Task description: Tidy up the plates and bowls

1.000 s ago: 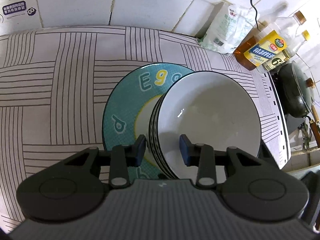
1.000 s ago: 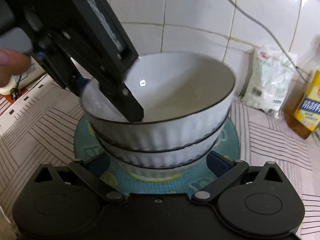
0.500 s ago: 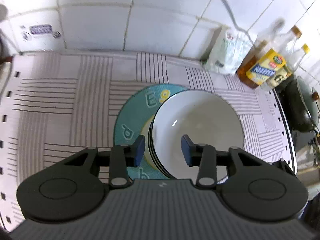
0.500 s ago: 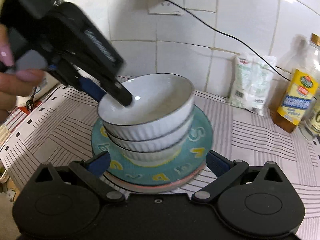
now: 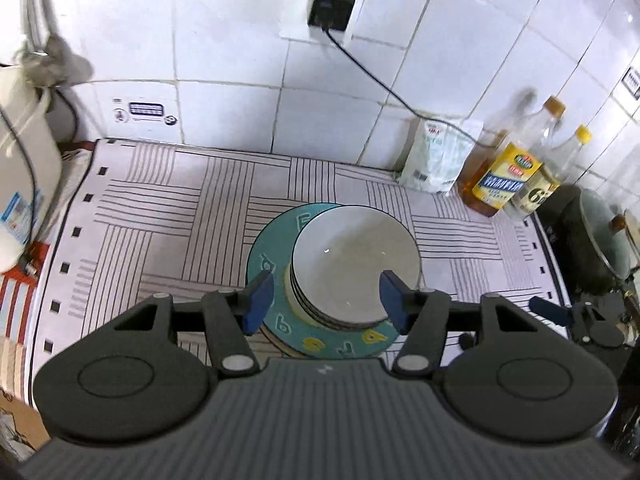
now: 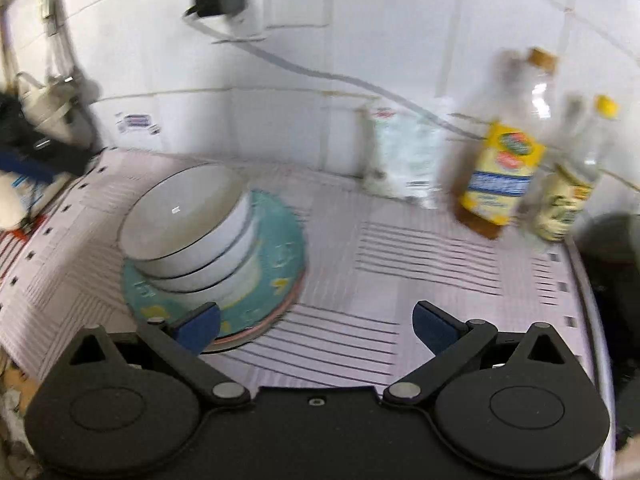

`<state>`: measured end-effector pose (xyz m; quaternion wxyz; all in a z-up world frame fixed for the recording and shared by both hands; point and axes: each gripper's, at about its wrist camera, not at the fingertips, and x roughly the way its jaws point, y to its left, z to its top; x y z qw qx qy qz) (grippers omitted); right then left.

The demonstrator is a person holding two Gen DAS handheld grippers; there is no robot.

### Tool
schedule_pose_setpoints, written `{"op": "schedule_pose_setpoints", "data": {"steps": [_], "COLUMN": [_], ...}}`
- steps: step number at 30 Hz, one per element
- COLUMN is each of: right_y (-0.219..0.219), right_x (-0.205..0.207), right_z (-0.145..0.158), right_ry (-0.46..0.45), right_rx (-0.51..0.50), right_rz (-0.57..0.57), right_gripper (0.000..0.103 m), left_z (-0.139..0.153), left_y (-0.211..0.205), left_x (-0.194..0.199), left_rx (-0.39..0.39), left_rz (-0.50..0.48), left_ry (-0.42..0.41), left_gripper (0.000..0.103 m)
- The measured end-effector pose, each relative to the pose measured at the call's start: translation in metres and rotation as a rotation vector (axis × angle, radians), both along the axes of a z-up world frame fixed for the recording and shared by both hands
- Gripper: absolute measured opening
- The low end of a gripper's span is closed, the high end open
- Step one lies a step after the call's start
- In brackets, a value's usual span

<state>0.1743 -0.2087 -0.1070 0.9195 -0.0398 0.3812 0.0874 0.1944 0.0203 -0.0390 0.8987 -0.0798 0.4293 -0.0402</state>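
Three white ribbed bowls [image 5: 356, 268] sit nested on a teal lettered plate [image 5: 272, 264], which rests on a pink-rimmed plate [image 6: 256, 332]. My left gripper [image 5: 326, 302] hovers high above the stack with its jaws opening. Nothing is pressed between its blue pads, and the bowls show far below in the gap. In the right wrist view the bowl stack [image 6: 188, 224] and teal plate [image 6: 280, 256] lie to the left. My right gripper [image 6: 316, 326] stands open and empty over the striped cloth beside them.
A striped cloth [image 5: 160, 208] covers the counter. At the back right stand a white bag [image 5: 434, 156] and oil bottles [image 5: 500, 184], with a lidded wok [image 5: 600, 240] beyond. A white appliance [image 5: 20, 184] sits at the left. A cable hangs from a wall plug [image 5: 330, 8].
My left gripper let go of the top bowl's rim, widened its jaws and rose up and back. My right gripper also pulled back and swung right, so the stack now lies at its left.
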Motion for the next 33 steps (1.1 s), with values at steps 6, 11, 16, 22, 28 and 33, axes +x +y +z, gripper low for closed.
{"op": "schedule_pose_setpoints", "data": {"steps": [6,11,16,22,28,33], "right_y": [-0.011,-0.026,-0.024,-0.020,-0.024,-0.023], "right_x": [-0.016,-0.022,-0.046,-0.079,-0.103,-0.117], "right_z": [0.033,0.040,0.053,0.072,0.085,0.092], "right_ry": [-0.015,0.073,0.064,0.026,-0.017,-0.048], "right_rx": [-0.068,0.083,0.078,0.016,0.002,-0.009], "right_rz": [-0.035,0.001,-0.003,-0.037,-0.084,-0.091], "right_gripper": [0.103,0.103,0.103,0.103,0.103,0.103], "left_z": [0.022,0.032,0.036,0.036,0.038,0.037], "left_y": [-0.002,-0.007,-0.011,-0.014,-0.010,-0.007], "left_x": [-0.035,-0.056,-0.076,-0.095,-0.106,-0.113], "left_rx": [0.034,0.070,0.102,0.118,0.136,0.156], "left_rz": [0.047,0.067,0.077,0.085,0.092,0.105], "left_ry": [-0.033,-0.053,-0.040,-0.032,-0.066,-0.066], "left_gripper": [0.066,0.066,0.071,0.078,0.090,0.093]}}
